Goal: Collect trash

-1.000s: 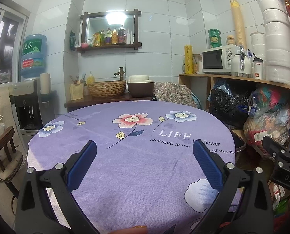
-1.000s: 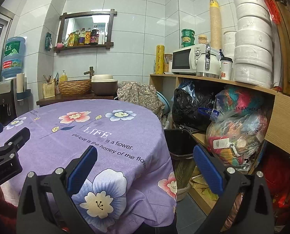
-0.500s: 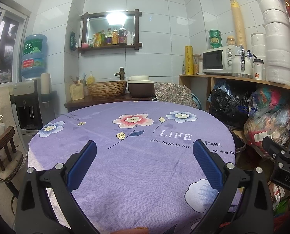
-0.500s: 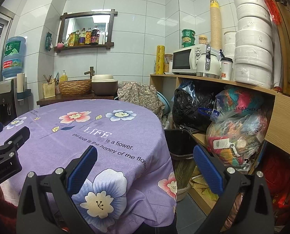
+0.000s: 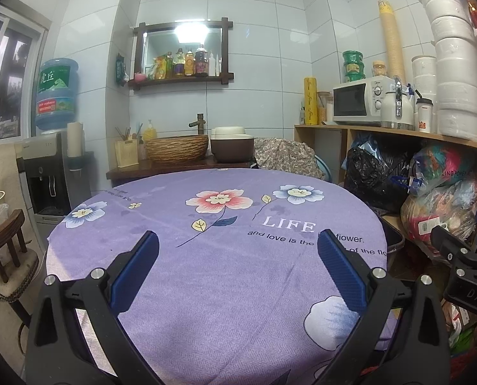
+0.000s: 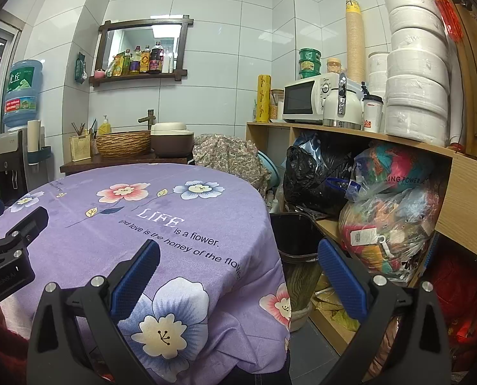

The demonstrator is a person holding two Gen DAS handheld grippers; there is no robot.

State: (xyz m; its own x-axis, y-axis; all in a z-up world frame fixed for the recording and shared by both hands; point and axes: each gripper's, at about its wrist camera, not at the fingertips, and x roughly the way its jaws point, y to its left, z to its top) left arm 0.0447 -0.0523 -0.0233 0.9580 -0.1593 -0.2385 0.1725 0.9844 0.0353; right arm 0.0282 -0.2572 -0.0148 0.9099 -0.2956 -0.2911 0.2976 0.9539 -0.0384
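Trash is not visible on the bench (image 5: 225, 276); its location cannot be determined. Left gripper (image 5: 238, 247) and right gripper (image 6: 238, 250): jaws wide open, empty. Judged step: scan before reaching, keeping the bin (image 6: 294, 237) beside the bench within reach. Legible text: "LIFE is a flower" on the tablecloth (image 6: 161, 199).

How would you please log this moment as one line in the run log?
left gripper: open, empty | right gripper: open, empty | round table with purple floral cloth: no trash visible | black plastic bin: beside table
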